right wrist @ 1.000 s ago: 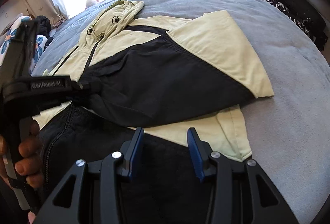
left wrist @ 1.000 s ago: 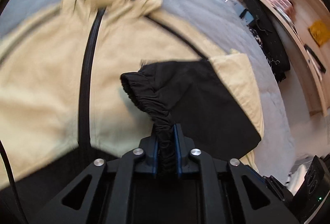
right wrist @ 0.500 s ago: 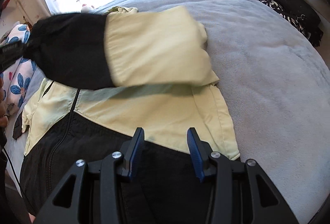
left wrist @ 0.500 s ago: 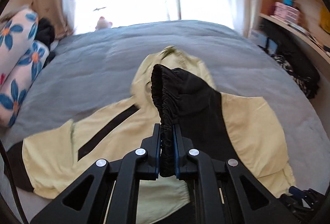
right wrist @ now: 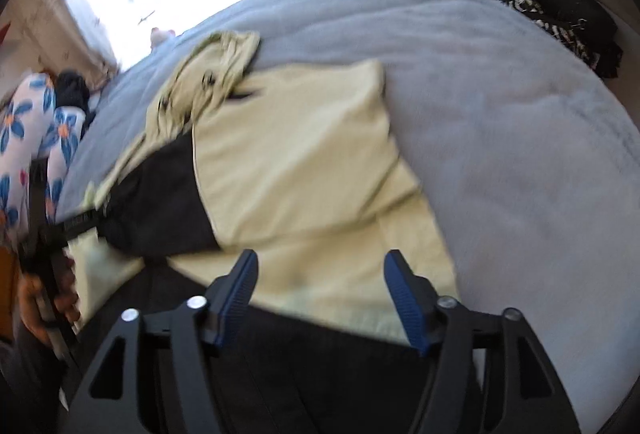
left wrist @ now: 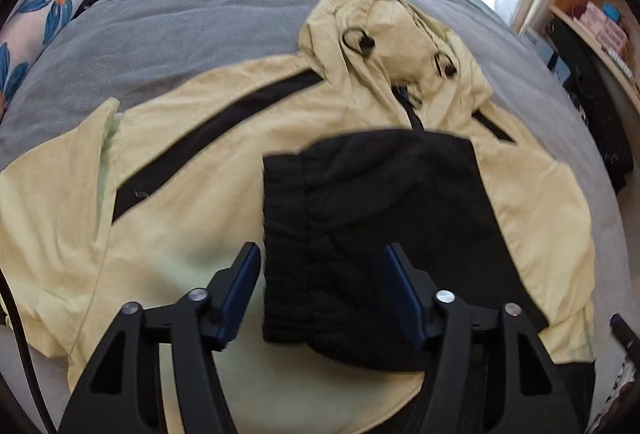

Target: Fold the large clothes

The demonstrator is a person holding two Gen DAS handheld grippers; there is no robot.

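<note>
A pale yellow and black hooded jacket [left wrist: 192, 170] lies front up on a grey bed, hood [left wrist: 380, 34] at the far end. Its right sleeve is folded across the chest, and the black cuff [left wrist: 296, 234] lies flat on the jacket. My left gripper [left wrist: 320, 286] is open, its fingers either side of the cuff, holding nothing. In the right wrist view the jacket [right wrist: 304, 162] shows with the folded sleeve [right wrist: 160, 202] on it. My right gripper [right wrist: 322, 294] is open and empty over the jacket's lower right part. The left gripper [right wrist: 72, 226] shows at the left edge there.
The grey bedspread [right wrist: 500, 154] reaches to the right of the jacket. Flowered pillows [left wrist: 52, 6] lie at the far left. Wooden shelves with dark clothes [left wrist: 592, 86] stand along the right. A bright window is behind the bed.
My left gripper carried the black cuff across the jacket, lowered it onto the chest and opened, letting it go. The right gripper stayed open and shifted a little.
</note>
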